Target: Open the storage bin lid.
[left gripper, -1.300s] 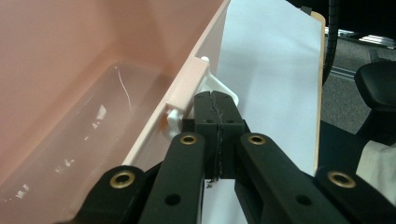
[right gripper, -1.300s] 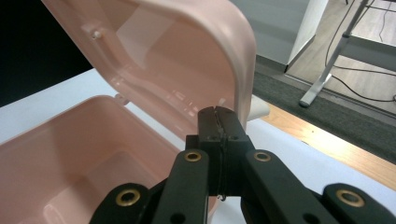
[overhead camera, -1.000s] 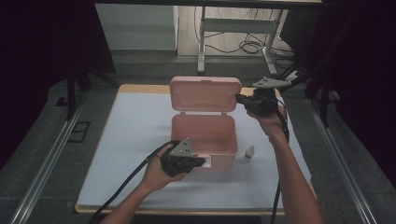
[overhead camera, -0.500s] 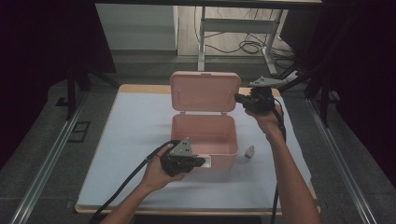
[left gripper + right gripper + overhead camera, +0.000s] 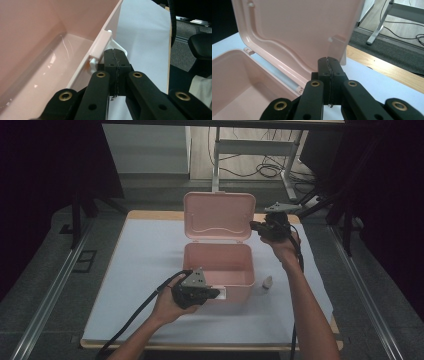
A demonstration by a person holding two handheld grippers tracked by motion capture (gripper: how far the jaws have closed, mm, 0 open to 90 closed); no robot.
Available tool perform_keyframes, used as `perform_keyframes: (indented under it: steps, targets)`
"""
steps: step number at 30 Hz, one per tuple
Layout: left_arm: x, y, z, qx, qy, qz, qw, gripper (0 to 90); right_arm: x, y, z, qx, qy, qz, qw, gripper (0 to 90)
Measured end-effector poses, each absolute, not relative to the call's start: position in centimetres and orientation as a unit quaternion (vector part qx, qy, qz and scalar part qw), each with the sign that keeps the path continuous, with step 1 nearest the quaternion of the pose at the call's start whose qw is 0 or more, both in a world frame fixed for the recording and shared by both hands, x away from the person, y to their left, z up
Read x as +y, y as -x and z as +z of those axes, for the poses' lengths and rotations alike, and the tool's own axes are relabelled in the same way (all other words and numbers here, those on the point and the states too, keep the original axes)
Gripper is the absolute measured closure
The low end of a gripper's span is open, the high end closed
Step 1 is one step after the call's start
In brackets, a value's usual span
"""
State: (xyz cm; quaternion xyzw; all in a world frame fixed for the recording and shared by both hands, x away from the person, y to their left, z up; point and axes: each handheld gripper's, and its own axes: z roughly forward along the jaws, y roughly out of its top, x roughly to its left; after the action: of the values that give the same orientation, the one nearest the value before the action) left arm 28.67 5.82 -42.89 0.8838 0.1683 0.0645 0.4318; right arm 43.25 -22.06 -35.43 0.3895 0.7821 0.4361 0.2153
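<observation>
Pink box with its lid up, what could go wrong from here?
The lid stands upright, with the shut right gripper at its edge; a nudge might drop it shut. The left gripper, also shut, sits by the front latch and could shift the pink box. The small bottle nearby might topple.

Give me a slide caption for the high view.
Shut left gripper at the open pink box front; shut right gripper beside its raised lid.
</observation>
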Motion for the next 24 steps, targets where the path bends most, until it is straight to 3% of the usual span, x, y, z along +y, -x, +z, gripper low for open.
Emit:
perform_keyframes:
  steps: [24]
  targets:
    - [5.9,-28.7,-42.9,0.171,-0.884,0.06,0.431,90.0,-23.5,-41.6,-36.2,0.796,-0.368,0.432,0.209,86.8]
